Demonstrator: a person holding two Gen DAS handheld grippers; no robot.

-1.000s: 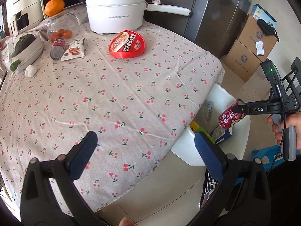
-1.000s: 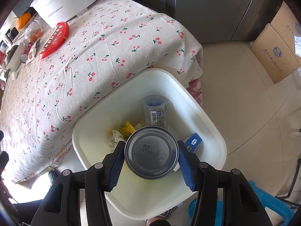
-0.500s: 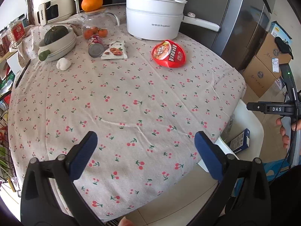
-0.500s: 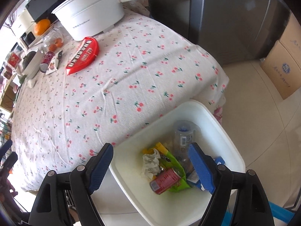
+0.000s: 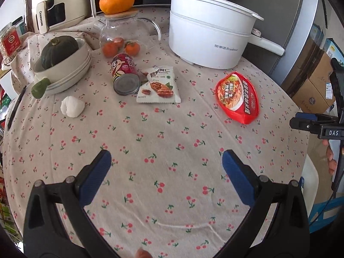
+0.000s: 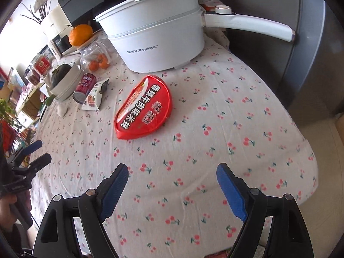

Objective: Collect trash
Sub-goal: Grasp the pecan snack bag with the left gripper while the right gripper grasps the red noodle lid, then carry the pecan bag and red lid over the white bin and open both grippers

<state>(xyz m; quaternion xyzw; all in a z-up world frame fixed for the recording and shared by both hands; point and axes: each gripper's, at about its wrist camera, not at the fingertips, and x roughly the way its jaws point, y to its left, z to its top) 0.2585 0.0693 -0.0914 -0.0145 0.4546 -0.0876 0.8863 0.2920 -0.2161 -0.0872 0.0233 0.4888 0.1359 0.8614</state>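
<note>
I am reaching for the next piece of trash: my right gripper (image 6: 172, 180), its jaws having just been opening and now standing wide with nothing between them, is tilting down over the tablecloth (image 6: 236, 116) toward the red noodle bowl (image 6: 144, 109) lying near the white pot (image 6: 154, 40). My left gripper (image 5: 166, 169) is hovering apart and empty; it needs lowering around the can (image 5: 124, 74).

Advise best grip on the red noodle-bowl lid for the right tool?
Take the red noodle-bowl lid by its curved edge nearest the right tool. It lies flat on the tablecloth, so come in low from the near side, one finger sliding under the rim.
</note>
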